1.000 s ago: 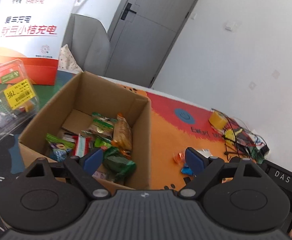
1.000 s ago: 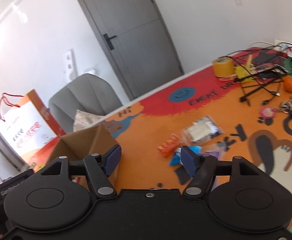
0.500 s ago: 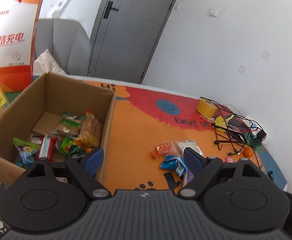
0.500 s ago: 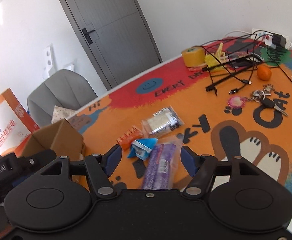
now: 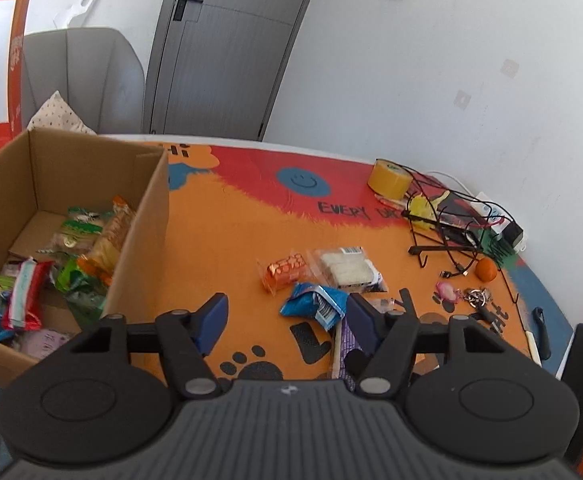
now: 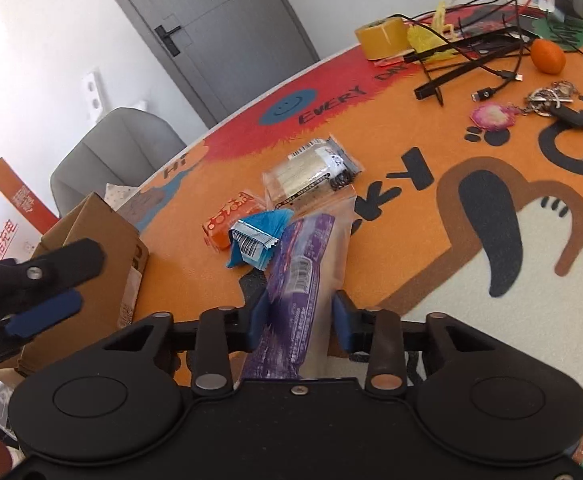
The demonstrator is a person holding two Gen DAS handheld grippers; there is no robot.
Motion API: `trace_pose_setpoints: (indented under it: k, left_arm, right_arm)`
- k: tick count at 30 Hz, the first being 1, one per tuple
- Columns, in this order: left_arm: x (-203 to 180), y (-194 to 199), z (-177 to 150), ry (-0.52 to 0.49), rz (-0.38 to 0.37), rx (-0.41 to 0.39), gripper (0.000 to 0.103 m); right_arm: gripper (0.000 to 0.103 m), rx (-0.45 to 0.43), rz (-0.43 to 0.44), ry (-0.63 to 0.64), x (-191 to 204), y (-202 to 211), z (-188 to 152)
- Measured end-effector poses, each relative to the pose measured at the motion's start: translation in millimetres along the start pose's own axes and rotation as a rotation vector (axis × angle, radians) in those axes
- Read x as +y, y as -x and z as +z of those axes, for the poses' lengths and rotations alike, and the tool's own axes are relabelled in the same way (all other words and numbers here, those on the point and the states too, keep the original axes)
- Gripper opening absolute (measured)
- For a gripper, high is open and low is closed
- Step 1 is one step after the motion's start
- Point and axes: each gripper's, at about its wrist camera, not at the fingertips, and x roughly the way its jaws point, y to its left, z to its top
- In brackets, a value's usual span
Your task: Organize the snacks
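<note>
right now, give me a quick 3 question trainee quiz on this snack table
1. True or false: the right gripper is shut on the purple snack pack.
2. Which loose snack lies nearest the cardboard box? A orange packet B clear cracker pack C blue wrapper
3. Fill in: the left gripper holds ____.

Key: 1 true; 2 A; 3 nothing, its jaws are closing with nothing between them.
</note>
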Motion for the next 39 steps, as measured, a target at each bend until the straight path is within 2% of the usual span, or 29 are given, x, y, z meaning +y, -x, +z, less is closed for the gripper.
trace_pose_setpoints:
  k: [5, 13, 15, 20, 25, 27, 29, 32, 35, 36, 37, 38, 39]
  left_arm:
    - [-7.6, -15.8, -2.0, -0.025, 0.004, 0.013, 0.064]
    - [-19.1, -42.2, -4.1, -0.041, 0.004, 0.051, 0.063]
    - [-22.7, -49.9, -4.6, -0.047, 0.005, 0.06, 0.059]
    - [-33.1, -71.4, -7.5, -0.078, -0.003, 0.073, 0.055]
    - [-39.3, -92.9, -6.9, -0.097, 0.039, 0.094, 0.053]
    - [-40.5, -99.3, -7.8, -0.108, 0.044, 0.099, 0.053]
    - [-39.0, -103.4, -9.0, -0.102, 0.043, 0.092, 0.054]
    - [-37.5, -108.2, -9.7, -0.107, 0.046, 0.097, 0.054]
    - [-36.8, -109.0, -10.4, -0.116, 0.042, 0.087, 0.054]
    - [-35.6, -108.8, -10.4, -0.111, 0.038, 0.084, 0.052]
    - [-34.8, -108.4, -10.6, -0.111, 0.037, 0.081, 0.049]
    - [-34.3, -107.5, -10.9, -0.116, 0.039, 0.077, 0.039]
    - [-33.3, -106.6, -11.2, -0.115, 0.035, 0.077, 0.034]
  right_arm:
    - [0.025, -0.032, -0.004, -0.008, -7.7, 7.4, 2.3]
    - [0.024, -0.084, -0.036, -0.068, -40.1, 20.6, 13.4]
    - [0.024, -0.096, -0.05, -0.082, -47.1, 22.8, 15.5]
    - [0.025, -0.127, -0.099, -0.094, -59.9, 27.3, 21.9]
    - [0.033, -0.13, -0.093, -0.067, -65.5, 28.7, 25.1]
    - [0.051, -0.132, -0.089, -0.059, -65.3, 27.3, 26.0]
    - [0.059, -0.126, -0.112, -0.058, -64.1, 21.9, 28.0]
    - [0.064, -0.119, -0.13, -0.035, -59.0, 15.9, 26.1]
    - [0.064, -0.126, -0.153, -0.004, -52.0, 12.0, 24.0]
    - [0.061, -0.128, -0.161, 0.002, -50.5, 10.8, 23.7]
    - [0.058, -0.131, -0.174, 0.007, -48.9, 10.2, 23.8]
    - [0.052, -0.13, -0.185, 0.012, -48.1, 9.3, 24.0]
    - [0.044, -0.13, -0.192, 0.018, -47.7, 8.7, 24.1]
